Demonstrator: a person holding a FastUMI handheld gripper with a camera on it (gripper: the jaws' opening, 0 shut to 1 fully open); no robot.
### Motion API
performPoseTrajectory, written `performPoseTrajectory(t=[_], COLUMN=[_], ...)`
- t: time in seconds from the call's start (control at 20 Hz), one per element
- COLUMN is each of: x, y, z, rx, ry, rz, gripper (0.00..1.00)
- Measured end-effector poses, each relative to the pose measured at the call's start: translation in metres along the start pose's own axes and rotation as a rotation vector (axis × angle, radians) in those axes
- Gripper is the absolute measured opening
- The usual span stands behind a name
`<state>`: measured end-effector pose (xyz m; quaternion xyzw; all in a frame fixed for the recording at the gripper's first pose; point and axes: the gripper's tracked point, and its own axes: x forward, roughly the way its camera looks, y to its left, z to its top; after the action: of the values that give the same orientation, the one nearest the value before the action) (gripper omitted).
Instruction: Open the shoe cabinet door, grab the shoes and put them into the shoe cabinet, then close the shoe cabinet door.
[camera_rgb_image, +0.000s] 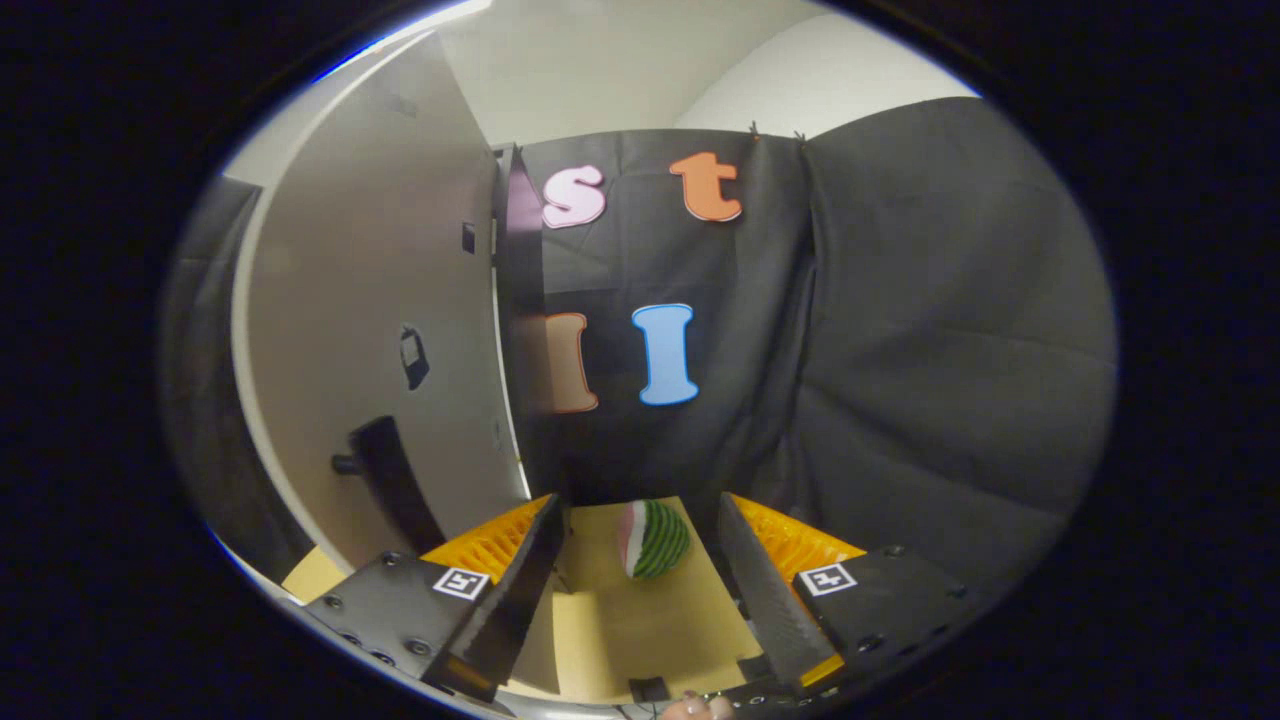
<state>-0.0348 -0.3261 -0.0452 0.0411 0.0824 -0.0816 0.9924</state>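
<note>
Two fingers of the hand-held gripper (635, 560) stand apart before the shoe cabinet door (380, 330).

Smooth matt cabinet door (380, 330), its dark glossy handle (385, 470), wrinkled matt cloth wall (900, 330), pale wood-look tabletop (640, 630).

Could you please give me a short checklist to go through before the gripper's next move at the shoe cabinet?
1. Gripper fingers open and holding nothing: ok.
2. Tall grey cabinet door swung open: cannot tell from this angle.
3. Black door handle within sight, left of the fingers: ok.
4. Shoes located: cannot tell.
5. Small green-striped watermelon-patterned ball lies between the fingers on the tan wooden surface, in the way: not ok.
</note>
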Motion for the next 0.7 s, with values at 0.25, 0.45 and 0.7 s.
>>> performPoseTrajectory(t=[0.25,0.45,0.7], x=[0.036,0.043,0.035], y=[0.023,0.034,0.059], z=[0.010,0.009,0.012], rx=[-0.015,-0.020,-0.058], ry=[-0.017,-0.009,-0.019], rz=[0.077,0.092,0.089], gripper=[0.96,0.95,0.95])
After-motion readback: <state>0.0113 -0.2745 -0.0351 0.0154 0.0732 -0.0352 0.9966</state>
